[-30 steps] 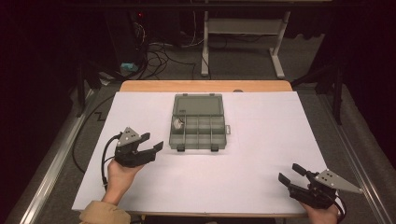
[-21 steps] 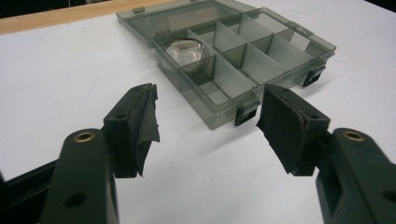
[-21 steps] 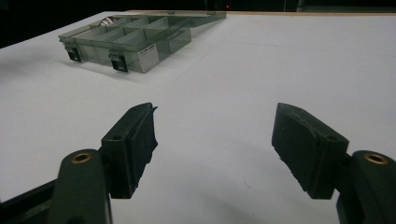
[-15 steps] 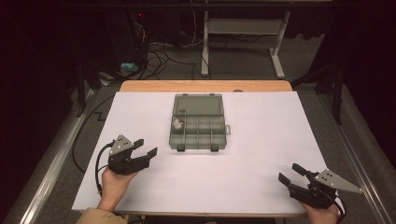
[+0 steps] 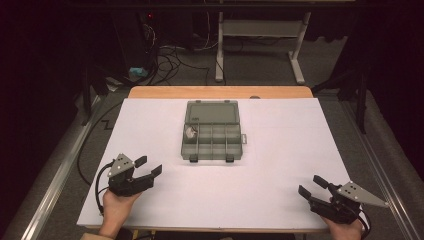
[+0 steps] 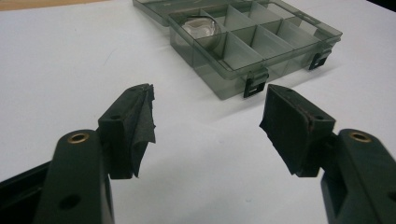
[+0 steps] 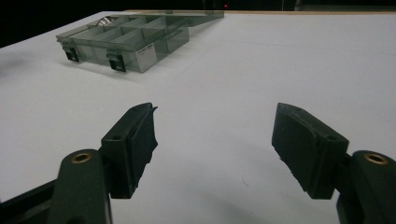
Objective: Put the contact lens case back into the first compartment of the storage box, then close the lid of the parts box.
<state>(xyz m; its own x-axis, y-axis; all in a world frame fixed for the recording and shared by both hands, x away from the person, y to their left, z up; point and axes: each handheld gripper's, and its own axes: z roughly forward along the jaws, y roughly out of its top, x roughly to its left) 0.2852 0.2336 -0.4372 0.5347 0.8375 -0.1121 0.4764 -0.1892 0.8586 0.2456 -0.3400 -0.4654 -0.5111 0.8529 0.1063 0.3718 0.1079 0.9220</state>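
An open, smoke-grey compartment box (image 5: 212,158) lies at the middle back of the white sheet (image 5: 285,150), its lid (image 5: 212,110) folded flat behind it. A small shiny round piece (image 5: 190,132) sits in its back left compartment. My left gripper (image 5: 149,165) is at the near left, held in a hand, pointing toward the box (image 6: 210,70). Its jaws have just been opening and nothing is between them. My right gripper (image 5: 310,185) rests open at the near right corner. The box (image 7: 140,53) is far off to its left.
The sheet covers a wooden table whose bare back edge (image 5: 220,92) shows behind the box. Metal rails run along both sides of the table. On the dark floor beyond are loose cables (image 5: 165,55) and a white desk frame (image 5: 260,35).
My left gripper has drawn back toward the near left edge of the sheet, away from the box, and sunk a little. The right gripper has stayed put.
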